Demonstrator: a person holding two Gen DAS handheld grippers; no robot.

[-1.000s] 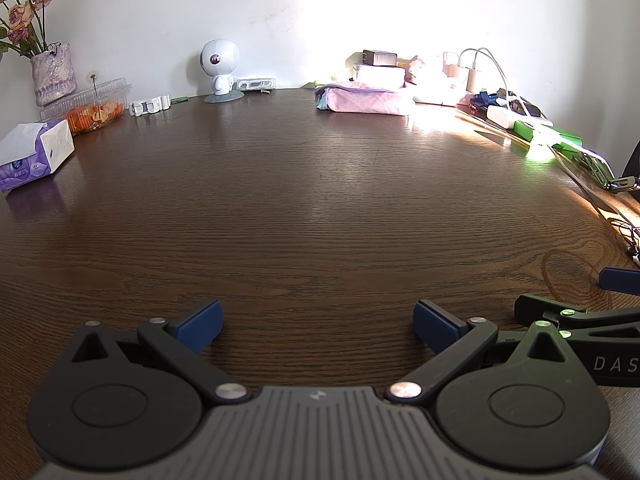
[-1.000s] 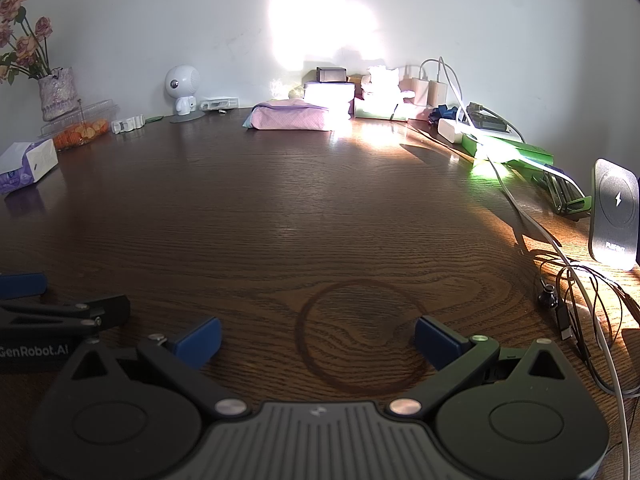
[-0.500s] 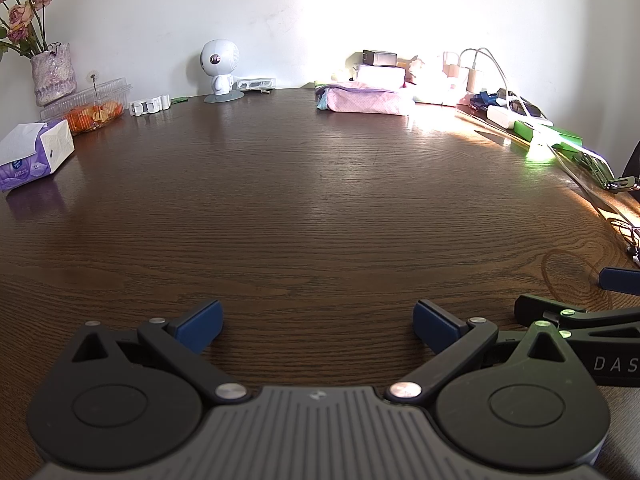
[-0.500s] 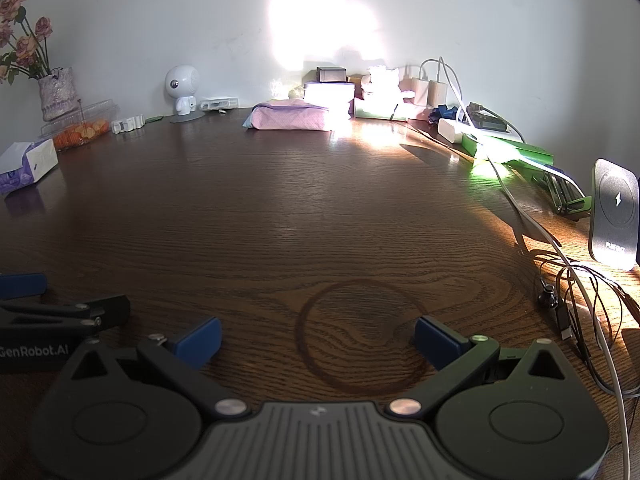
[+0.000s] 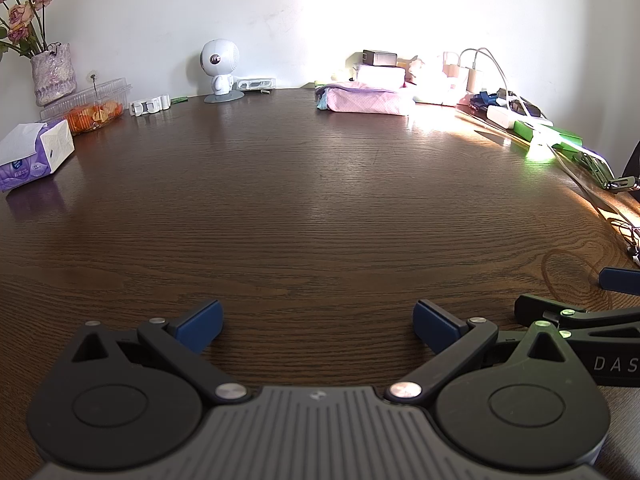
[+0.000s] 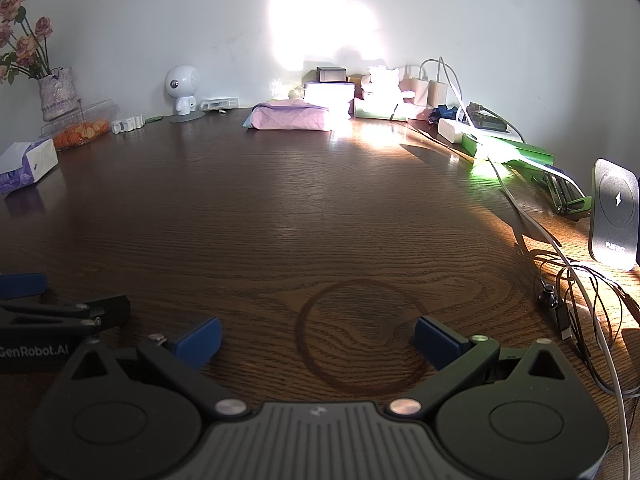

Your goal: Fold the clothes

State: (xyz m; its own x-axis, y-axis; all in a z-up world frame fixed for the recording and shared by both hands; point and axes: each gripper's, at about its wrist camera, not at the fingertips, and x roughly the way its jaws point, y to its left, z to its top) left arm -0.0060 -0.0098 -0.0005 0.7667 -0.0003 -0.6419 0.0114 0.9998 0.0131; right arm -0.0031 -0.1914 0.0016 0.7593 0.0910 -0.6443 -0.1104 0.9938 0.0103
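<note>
Clothes: folded pink stack [image 5: 366,98], flat on the tabletop [image 5: 304,208] at the far edge by the wall; same stack in the right view [image 6: 294,117]. Bit of light blue cloth peeks out at its left end.
Left claw [image 5: 318,320]: fingers spread wide, nothing between the blue pads [image 5: 200,322], low over bare wood, well apart from the pink stack, on the near side.
Right claw [image 6: 318,336]: also spread wide, holding nothing, near side too; a dark ring mark [image 6: 362,336] in the wood sits between its pads.
Claws vs each other: side by side; right one's black arm shows at the right edge of the left view, left one's at the left edge of the right view.
Behind stack: white boxes [image 5: 380,76] w/ a small dark box on top, against the wall.
Left of stack: white round-headed robot toy [image 5: 220,70], then a small white clip-like part [image 5: 150,105], clear box of orange food [image 5: 90,108], vase w/ dried roses [image 5: 52,74], tissue pack [image 5: 34,152] nearest the front.
Right of stack: chargers & white cables [image 6: 430,88], green flat pieces [image 6: 510,150], black charging stand [image 6: 614,214], tangle of thin cables [image 6: 580,312] toward the near right edge.
Light: strong sun patch on the wall & tabletop just right of the stack.
</note>
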